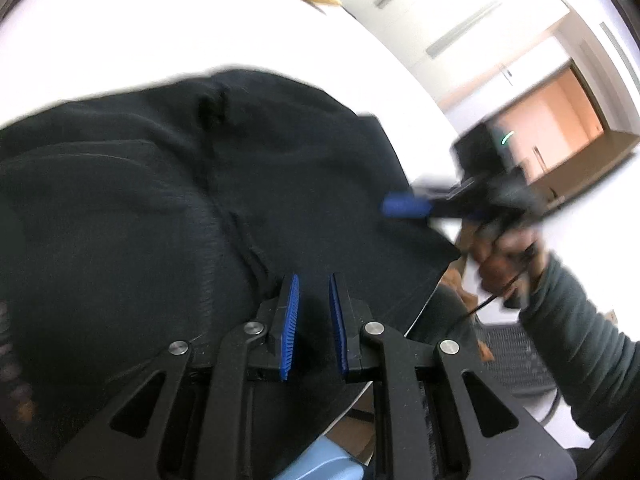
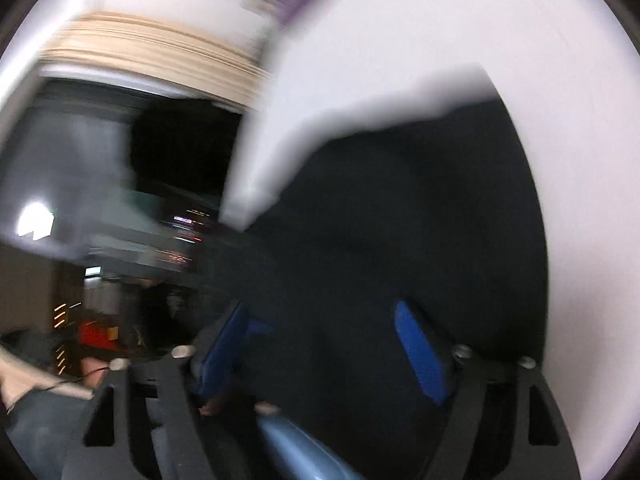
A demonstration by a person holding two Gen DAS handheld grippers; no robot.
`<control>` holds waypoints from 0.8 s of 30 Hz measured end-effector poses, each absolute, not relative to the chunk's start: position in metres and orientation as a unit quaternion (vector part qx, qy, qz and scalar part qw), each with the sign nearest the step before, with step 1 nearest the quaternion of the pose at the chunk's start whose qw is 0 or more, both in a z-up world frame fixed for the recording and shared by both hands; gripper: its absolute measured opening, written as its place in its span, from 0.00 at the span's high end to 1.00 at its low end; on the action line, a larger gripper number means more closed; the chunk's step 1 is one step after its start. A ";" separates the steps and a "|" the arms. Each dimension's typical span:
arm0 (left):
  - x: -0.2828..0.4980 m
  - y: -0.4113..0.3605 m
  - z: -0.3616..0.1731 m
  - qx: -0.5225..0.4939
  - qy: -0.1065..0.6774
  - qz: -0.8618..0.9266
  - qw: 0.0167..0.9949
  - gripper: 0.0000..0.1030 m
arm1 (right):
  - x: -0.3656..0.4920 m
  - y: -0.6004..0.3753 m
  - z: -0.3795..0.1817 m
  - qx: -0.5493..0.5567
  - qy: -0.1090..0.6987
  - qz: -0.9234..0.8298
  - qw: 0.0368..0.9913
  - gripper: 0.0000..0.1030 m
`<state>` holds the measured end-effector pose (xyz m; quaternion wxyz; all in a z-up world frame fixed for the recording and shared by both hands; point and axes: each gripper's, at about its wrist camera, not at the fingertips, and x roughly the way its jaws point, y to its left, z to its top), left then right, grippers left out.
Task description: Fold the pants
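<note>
Left gripper (image 1: 313,308) nearly closed, nothing pinched that I can see; right gripper (image 2: 324,344) open over black pants (image 1: 180,208) spread on the white table (image 1: 120,40). Risk: I grab only 1 layer at the edge, so the fold skews or bunches.

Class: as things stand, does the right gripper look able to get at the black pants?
Probably yes: the right gripper is open just above the black pants on the white table, with nothing visible between them.

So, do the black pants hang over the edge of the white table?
Yes, the black pants drape past the white table's near edge.
</note>
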<state>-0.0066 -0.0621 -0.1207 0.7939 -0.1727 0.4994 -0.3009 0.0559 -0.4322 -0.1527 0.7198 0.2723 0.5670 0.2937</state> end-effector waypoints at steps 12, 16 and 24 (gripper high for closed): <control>-0.137 0.128 -0.098 -0.370 0.390 -0.075 0.840 0.43 | 0.033 -0.393 -0.098 0.398 0.391 0.421 0.716 0.33; -0.170 0.163 -0.115 -0.435 0.363 -0.010 0.824 0.08 | 0.038 -0.364 -0.110 0.403 0.404 0.428 0.701 0.33; -0.149 0.174 -0.151 -0.490 0.371 -0.020 0.788 0.08 | 0.020 -0.365 -0.112 0.414 0.401 0.432 0.694 0.33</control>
